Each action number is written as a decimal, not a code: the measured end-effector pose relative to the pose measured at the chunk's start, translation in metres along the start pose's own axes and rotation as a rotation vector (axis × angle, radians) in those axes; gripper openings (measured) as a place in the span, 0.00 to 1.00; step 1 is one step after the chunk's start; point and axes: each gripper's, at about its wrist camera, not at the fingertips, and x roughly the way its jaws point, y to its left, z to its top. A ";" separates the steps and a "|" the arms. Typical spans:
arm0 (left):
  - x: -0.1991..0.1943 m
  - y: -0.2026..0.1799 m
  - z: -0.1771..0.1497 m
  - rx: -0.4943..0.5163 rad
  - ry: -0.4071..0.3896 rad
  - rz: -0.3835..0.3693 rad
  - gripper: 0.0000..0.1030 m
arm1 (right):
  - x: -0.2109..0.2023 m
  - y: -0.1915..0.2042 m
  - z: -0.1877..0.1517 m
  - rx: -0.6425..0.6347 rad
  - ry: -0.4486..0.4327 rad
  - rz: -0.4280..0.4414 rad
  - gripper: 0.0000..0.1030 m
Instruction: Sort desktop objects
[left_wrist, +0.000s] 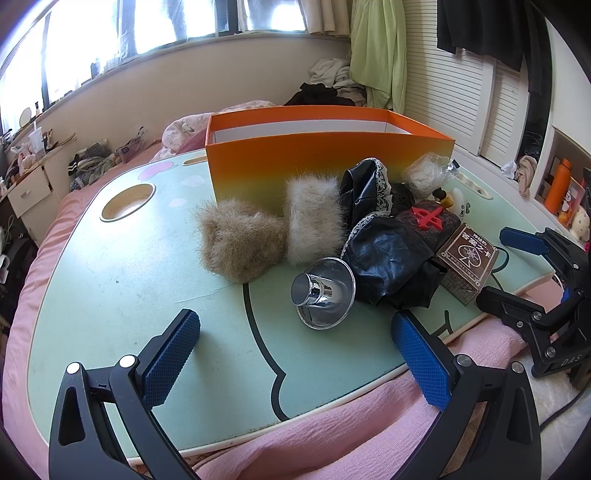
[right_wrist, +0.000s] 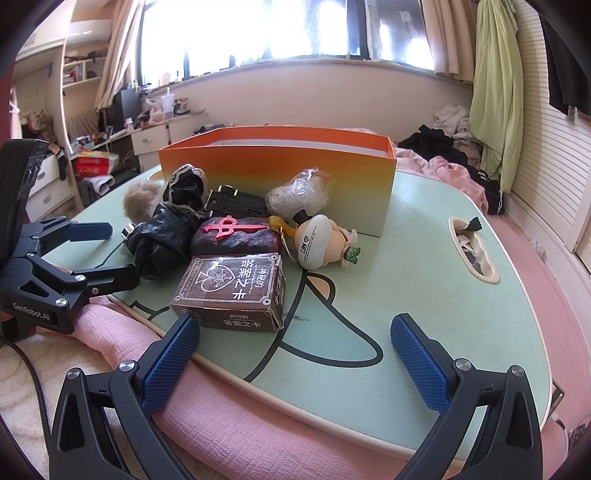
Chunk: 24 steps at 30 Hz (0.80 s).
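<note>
An open orange box (left_wrist: 328, 158) (right_wrist: 280, 170) stands at the back of the mint-green table (left_wrist: 110, 295) (right_wrist: 424, 295). In front of it lie a tan fur piece (left_wrist: 240, 243), a white fur piece (left_wrist: 314, 225), a clear glass cup on its side (left_wrist: 323, 291), black lace-trimmed cloth (left_wrist: 384, 243) (right_wrist: 162, 236), a dark red box with a red cross (right_wrist: 236, 236), a brown card box (left_wrist: 467, 258) (right_wrist: 229, 288), a plastic-wrapped bundle (right_wrist: 299, 194) and a white figurine keychain (right_wrist: 321, 240). My left gripper (left_wrist: 295, 354) (right_wrist: 110, 254) is open before the cup. My right gripper (right_wrist: 295, 362) (left_wrist: 506, 269) is open just short of the card box.
The table rests on a pink blanket (left_wrist: 332, 435) on a bed. A round cup hole (left_wrist: 127, 203) lies at its far left, a slot with small items (right_wrist: 472, 251) at its right. Clothes pile (right_wrist: 450, 147) behind. A cable (right_wrist: 33, 376) trails from the left gripper.
</note>
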 end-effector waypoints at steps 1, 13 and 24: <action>0.000 0.000 0.000 0.000 0.000 0.000 1.00 | 0.000 0.000 0.000 0.000 0.000 0.000 1.00; 0.000 -0.001 0.000 0.006 -0.001 -0.005 1.00 | 0.000 0.000 0.000 0.001 0.000 -0.003 1.00; 0.000 -0.004 0.003 0.010 -0.001 -0.013 1.00 | -0.024 -0.015 0.026 -0.007 0.072 0.051 1.00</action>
